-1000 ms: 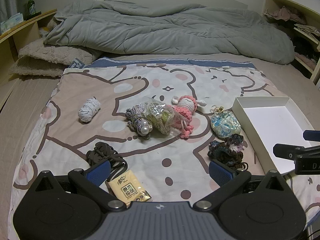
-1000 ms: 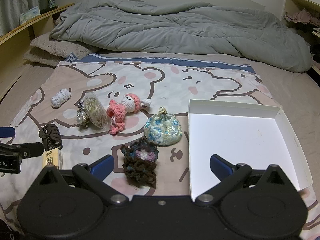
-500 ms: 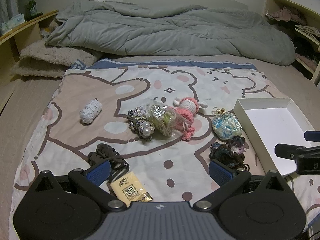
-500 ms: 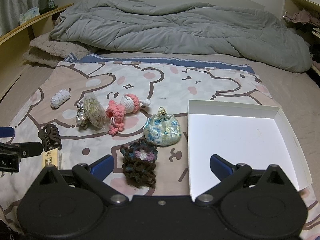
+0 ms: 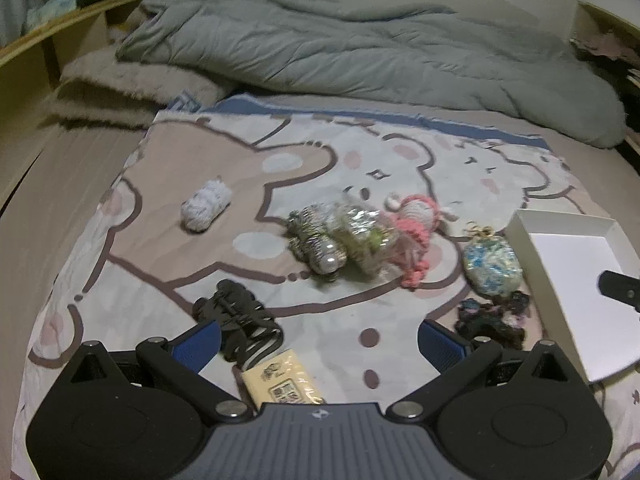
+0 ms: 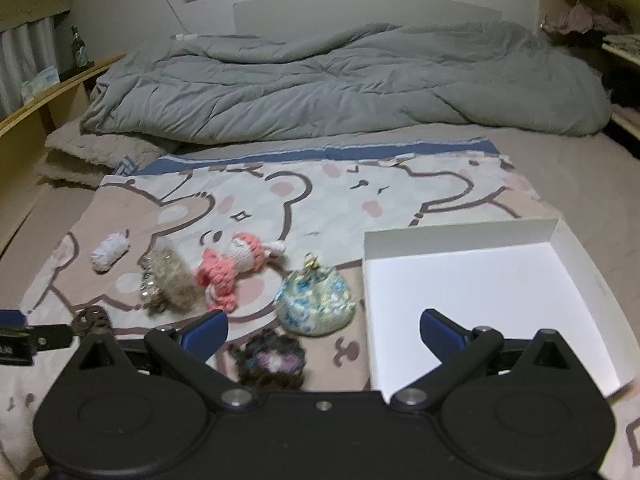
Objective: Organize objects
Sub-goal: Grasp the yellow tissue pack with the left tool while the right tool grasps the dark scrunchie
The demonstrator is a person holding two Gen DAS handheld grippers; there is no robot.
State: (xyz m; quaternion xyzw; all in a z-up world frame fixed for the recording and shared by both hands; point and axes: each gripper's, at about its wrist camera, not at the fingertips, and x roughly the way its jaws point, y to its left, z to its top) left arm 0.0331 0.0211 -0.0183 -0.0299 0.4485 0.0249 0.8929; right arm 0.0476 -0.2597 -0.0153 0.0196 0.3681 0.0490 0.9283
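Note:
Small items lie on a cartoon blanket (image 5: 320,168): a white yarn roll (image 5: 206,204), a striped scrunchie with a pearl (image 5: 316,240), a clear bag of bands (image 5: 366,238), a pink crochet doll (image 5: 418,222), a blue floral pouch (image 5: 492,266), a dark crochet scrunchie (image 5: 492,318), a black hair claw (image 5: 236,312) and a yellow packet (image 5: 286,386). An empty white box (image 6: 480,280) sits at the right. My left gripper (image 5: 320,344) is open above the claw and packet. My right gripper (image 6: 324,332) is open over the dark scrunchie (image 6: 272,362) and pouch (image 6: 316,300).
A rumpled grey duvet (image 5: 360,52) fills the far side of the bed. A beige plush pillow (image 5: 132,84) lies at the back left. Wooden shelves (image 6: 36,100) run along the left, with a green bottle (image 6: 80,50). More shelves (image 6: 600,20) stand at the right.
Both views have shifted. The right gripper has tilted up and moved forward, so the scrunchie and pouch sit closer under it. The left view has turned slightly right. Both grippers stayed open.

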